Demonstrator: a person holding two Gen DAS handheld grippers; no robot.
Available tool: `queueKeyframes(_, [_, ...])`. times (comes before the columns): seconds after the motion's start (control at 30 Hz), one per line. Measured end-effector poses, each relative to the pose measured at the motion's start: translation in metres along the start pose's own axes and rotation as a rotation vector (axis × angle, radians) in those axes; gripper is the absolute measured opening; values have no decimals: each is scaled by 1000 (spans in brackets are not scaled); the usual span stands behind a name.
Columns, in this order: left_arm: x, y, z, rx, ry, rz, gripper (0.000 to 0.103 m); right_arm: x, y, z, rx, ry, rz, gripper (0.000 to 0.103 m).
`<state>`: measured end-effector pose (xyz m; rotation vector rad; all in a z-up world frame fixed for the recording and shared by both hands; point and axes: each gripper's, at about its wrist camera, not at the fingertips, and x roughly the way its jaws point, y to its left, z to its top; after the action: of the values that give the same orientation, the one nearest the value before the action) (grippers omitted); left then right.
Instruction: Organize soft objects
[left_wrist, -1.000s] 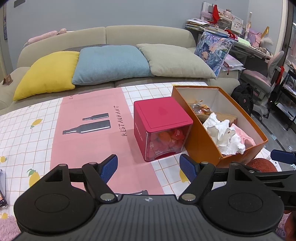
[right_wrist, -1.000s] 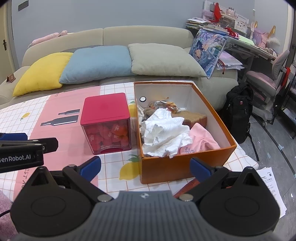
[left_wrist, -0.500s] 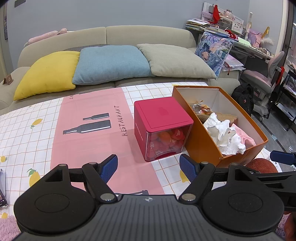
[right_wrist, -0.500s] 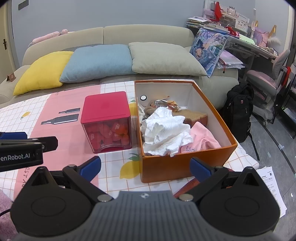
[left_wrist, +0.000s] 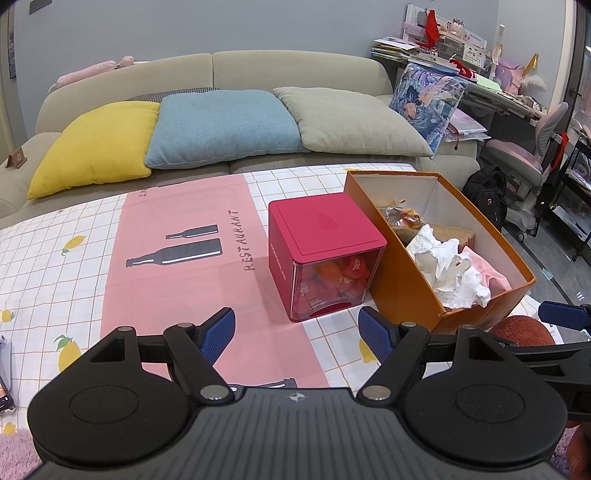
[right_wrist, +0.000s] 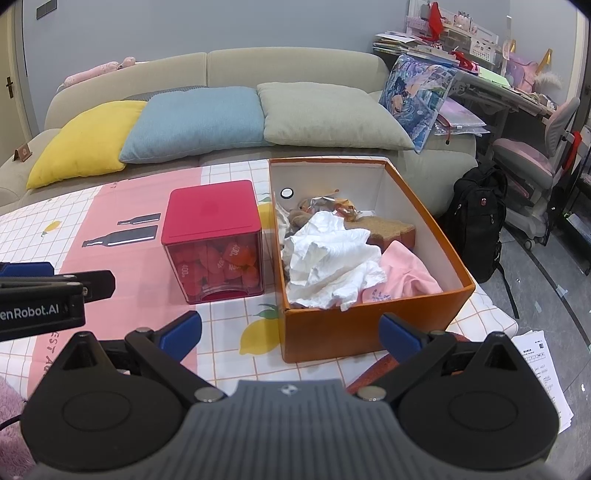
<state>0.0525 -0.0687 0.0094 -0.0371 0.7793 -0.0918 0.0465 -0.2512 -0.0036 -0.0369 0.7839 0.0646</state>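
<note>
An orange cardboard box (right_wrist: 373, 332) (left_wrist: 402, 291) stands on the patterned tablecloth and holds a crumpled white cloth (right_wrist: 328, 262) (left_wrist: 450, 273), a pink cloth (right_wrist: 404, 277), a brown sponge-like block (right_wrist: 388, 227) and foil wrappers (right_wrist: 325, 203). A rust-brown soft object (left_wrist: 524, 330) lies just in front of the box, partly hidden behind my grippers. My left gripper (left_wrist: 297, 334) is open and empty, hovering near the front of a red cube box (left_wrist: 325, 251). Low before the orange box, my right gripper (right_wrist: 291, 332) is open and holds nothing.
The red cube box (right_wrist: 214, 236) with a clear front stands left of the orange box. A sofa with yellow (left_wrist: 96, 144), blue and grey cushions lies beyond the table. A fuzzy purple thing (right_wrist: 11, 417) is at the near left. Papers (right_wrist: 543, 373) lie on the floor at right.
Both views shift only slightly; my right gripper has edged a little closer to the orange box. Both grippers stay open.
</note>
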Motion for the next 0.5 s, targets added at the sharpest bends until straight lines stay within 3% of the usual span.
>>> queueKeyframes(0.5, [0,1,0,-1,0,1,89,1,0,-1,-4,6,3,100])
